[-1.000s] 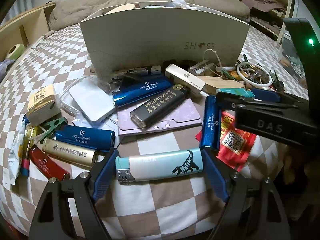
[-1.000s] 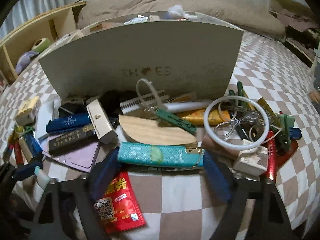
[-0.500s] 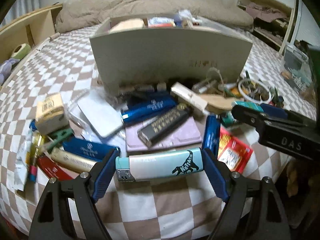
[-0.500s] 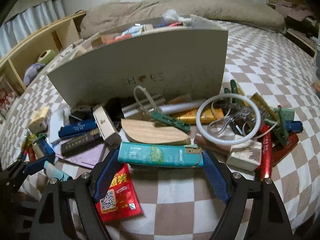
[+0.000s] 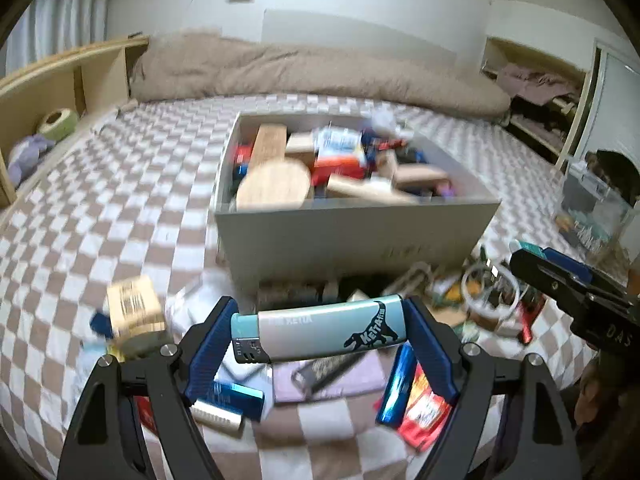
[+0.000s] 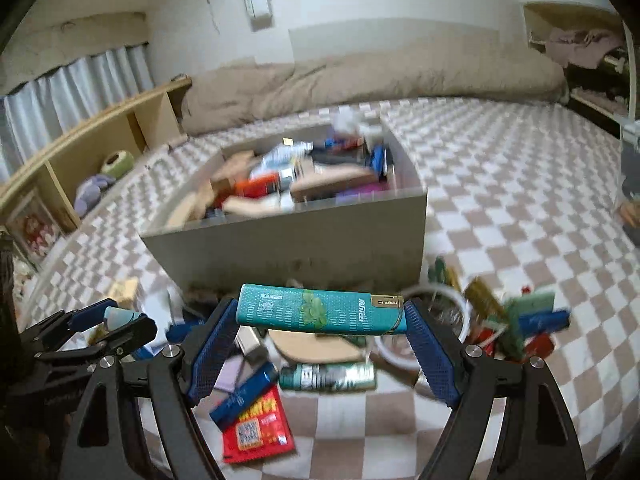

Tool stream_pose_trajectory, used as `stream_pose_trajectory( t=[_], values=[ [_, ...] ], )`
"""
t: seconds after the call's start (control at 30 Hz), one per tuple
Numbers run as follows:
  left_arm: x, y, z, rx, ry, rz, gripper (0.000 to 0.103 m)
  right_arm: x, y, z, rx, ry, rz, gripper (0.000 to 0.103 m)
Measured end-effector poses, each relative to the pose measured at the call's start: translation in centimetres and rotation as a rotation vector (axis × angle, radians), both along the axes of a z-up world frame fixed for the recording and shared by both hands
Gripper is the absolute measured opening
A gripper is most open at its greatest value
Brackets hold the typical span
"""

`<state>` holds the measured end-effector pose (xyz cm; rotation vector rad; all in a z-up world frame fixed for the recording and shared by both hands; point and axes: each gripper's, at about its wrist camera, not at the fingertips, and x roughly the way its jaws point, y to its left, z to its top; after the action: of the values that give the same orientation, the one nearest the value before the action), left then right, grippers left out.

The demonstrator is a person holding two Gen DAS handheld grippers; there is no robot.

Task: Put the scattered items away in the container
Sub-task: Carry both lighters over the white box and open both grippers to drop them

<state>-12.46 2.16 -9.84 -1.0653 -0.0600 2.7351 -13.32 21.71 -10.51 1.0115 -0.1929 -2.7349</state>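
My left gripper (image 5: 320, 330) is shut on a light blue and silver lighter with a dinosaur print (image 5: 320, 330), held crosswise above the checked bed. My right gripper (image 6: 320, 312) is shut on a teal lighter (image 6: 320, 310), also lifted. The grey box (image 5: 352, 232) stands ahead, open-topped and full of wooden pieces and packets; it also shows in the right wrist view (image 6: 288, 248). Scattered lighters, a red sachet (image 6: 258, 428) and a white ring (image 5: 490, 288) lie in front of the box. The right gripper shows at the right edge of the left wrist view (image 5: 576, 280).
A brown duvet (image 5: 304, 68) lies at the far end of the bed. A wooden shelf (image 5: 48, 92) runs along the left side. A yellow carton (image 5: 134, 308) and a wooden oval (image 6: 316, 346) lie among the clutter.
Both grippers have risen with their lighters, from the bed surface to a height where the inside of the box shows. The scene is blurred by motion.
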Motion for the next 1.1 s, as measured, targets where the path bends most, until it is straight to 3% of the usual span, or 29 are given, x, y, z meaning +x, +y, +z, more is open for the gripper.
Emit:
stream_pose_trajectory(
  t=[0.5,0.77,1.1],
  values=[
    [-5.1,1.1,6.3,0.055,0.138,-0.007,0.084,-4.9,0.0,5.7,0.042,0.136,0.009,0.083],
    [-7.8,0.7,8.2,0.074,0.167,0.012,0.084,-8.8,0.9,8.5,0.034,0.187,-0.019,0.083],
    [-11.0,2.1,7.7,0.09,0.144,0.004,0.084,-14.4,-0.5,6.7,0.026,0.115,0.016,0.083]
  ],
)
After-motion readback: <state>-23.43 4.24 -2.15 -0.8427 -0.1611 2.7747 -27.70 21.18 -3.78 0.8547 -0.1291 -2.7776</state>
